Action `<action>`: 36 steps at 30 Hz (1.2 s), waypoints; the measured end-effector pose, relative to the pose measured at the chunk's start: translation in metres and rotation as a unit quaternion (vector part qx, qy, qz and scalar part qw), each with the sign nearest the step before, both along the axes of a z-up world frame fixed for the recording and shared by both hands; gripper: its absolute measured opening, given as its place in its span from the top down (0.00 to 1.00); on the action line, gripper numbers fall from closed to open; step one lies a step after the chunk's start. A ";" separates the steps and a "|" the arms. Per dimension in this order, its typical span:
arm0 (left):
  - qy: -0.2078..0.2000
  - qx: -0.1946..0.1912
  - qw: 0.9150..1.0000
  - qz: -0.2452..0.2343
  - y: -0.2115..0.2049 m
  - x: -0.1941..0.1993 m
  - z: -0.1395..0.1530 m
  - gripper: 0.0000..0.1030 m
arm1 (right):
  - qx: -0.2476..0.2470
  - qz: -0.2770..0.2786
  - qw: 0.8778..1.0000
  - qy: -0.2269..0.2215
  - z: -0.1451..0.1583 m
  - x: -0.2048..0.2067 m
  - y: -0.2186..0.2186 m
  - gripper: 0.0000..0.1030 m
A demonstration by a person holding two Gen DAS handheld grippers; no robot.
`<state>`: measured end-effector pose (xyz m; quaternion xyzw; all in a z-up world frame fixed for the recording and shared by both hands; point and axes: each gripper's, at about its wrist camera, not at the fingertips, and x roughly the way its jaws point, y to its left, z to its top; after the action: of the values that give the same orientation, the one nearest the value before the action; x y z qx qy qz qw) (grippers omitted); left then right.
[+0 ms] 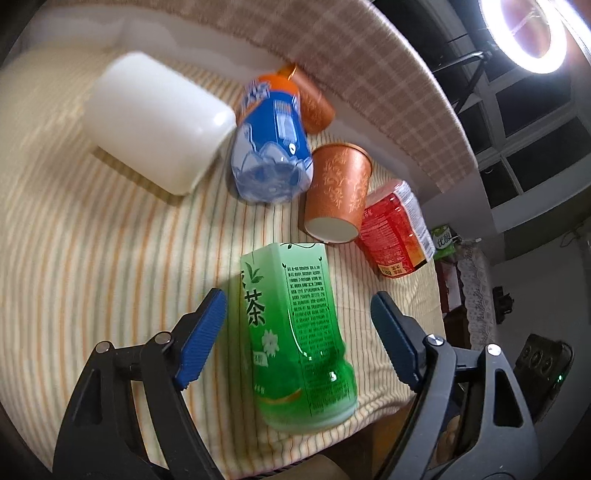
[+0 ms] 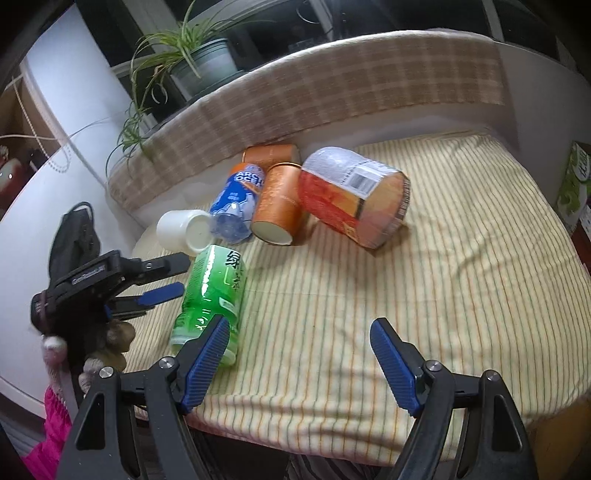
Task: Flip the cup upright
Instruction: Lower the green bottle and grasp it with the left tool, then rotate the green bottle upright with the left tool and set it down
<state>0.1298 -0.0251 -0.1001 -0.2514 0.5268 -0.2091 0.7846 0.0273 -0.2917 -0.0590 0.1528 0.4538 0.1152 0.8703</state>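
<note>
An orange paper cup (image 1: 336, 192) (image 2: 277, 206) lies on its side on the striped cloth, its white base turned toward me. A second orange cup (image 1: 310, 103) (image 2: 269, 153) lies behind it, partly hidden by a blue bottle. My left gripper (image 1: 299, 299) is open, and its blue fingers straddle a lying green tea bottle (image 1: 291, 332) without touching it. The right wrist view shows that left gripper (image 2: 173, 277) beside the green bottle (image 2: 210, 291). My right gripper (image 2: 301, 323) is open and holds nothing over the cloth near the front edge.
A white plastic jar (image 1: 155, 118) (image 2: 181, 230), the blue bottle (image 1: 269, 147) (image 2: 236, 206) and a red-orange packet (image 1: 391, 229) (image 2: 351, 195) lie around the cups. A checked padded rim (image 2: 332, 85) bounds the far side. A potted plant (image 2: 199, 59) stands behind it, and a ring light (image 1: 532, 33) shines at upper right.
</note>
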 end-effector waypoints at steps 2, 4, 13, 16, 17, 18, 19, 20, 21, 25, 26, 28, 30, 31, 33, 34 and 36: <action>0.009 -0.002 1.000 -0.001 -0.004 0.005 -0.006 0.20 | 0.002 -0.004 1.000 0.000 -0.002 0.000 -0.002 0.21; 0.016 -0.006 1.000 -0.002 -0.005 0.008 -0.010 0.21 | 0.004 -0.007 1.000 0.001 -0.002 -0.001 -0.004 0.20; 0.027 0.001 1.000 -0.009 -0.016 0.020 -0.018 0.29 | 0.007 -0.014 1.000 0.007 -0.007 0.002 -0.010 0.20; 0.030 0.006 0.999 -0.013 -0.019 0.022 -0.022 0.37 | 0.007 -0.016 1.000 0.008 -0.008 0.003 -0.012 0.20; 0.030 0.008 0.999 -0.014 -0.020 0.021 -0.022 0.40 | 0.007 -0.017 1.000 0.009 -0.009 0.003 -0.013 0.20; 0.028 0.009 0.999 -0.015 -0.021 0.021 -0.022 0.41 | 0.008 -0.019 1.000 0.010 -0.009 0.003 -0.014 0.20; 0.025 0.012 0.999 -0.015 -0.022 0.020 -0.021 0.41 | 0.009 -0.020 1.000 0.010 -0.010 0.003 -0.015 0.20; 0.021 0.015 1.000 -0.015 -0.022 0.019 -0.019 0.41 | 0.010 -0.022 1.000 0.011 -0.010 0.003 -0.016 0.20; 0.015 0.019 1.000 -0.016 -0.024 0.019 -0.017 0.41 | 0.010 -0.022 1.000 0.012 -0.010 0.003 -0.016 0.20; -0.007 0.032 0.999 -0.015 -0.025 0.015 -0.007 0.41 | 0.011 -0.024 1.000 0.011 -0.010 0.003 -0.016 0.20; -0.014 0.036 0.999 -0.014 -0.025 0.013 -0.004 0.41 | 0.011 -0.024 1.000 0.011 -0.010 0.003 -0.016 0.20; -0.028 0.045 0.999 -0.013 -0.025 0.009 0.003 0.41 | 0.011 -0.023 1.000 0.011 -0.010 0.003 -0.015 0.20; -0.041 0.053 0.998 -0.013 -0.025 0.006 0.009 0.42 | 0.009 -0.021 1.000 0.010 -0.009 0.003 -0.014 0.20; -0.050 0.058 0.997 -0.012 -0.026 0.004 0.013 0.42 | 0.009 -0.021 1.000 0.009 -0.008 0.003 -0.013 0.20; -0.070 0.071 0.995 -0.011 -0.028 0.000 0.021 0.43 | 0.009 -0.020 1.000 0.008 -0.007 0.003 -0.012 0.20; -0.078 0.077 0.994 -0.011 -0.028 -0.003 0.024 0.43 | 0.009 -0.020 1.000 0.007 -0.006 0.003 -0.012 0.20; -0.096 0.088 0.991 -0.010 -0.029 -0.008 0.031 0.43 | 0.009 -0.019 1.000 0.007 -0.006 0.003 -0.011 0.20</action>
<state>0.1221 -0.0541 -0.0689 -0.1547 0.4682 -0.1927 0.8484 0.0301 -0.3032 -0.0651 0.1704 0.4558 0.1014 0.8677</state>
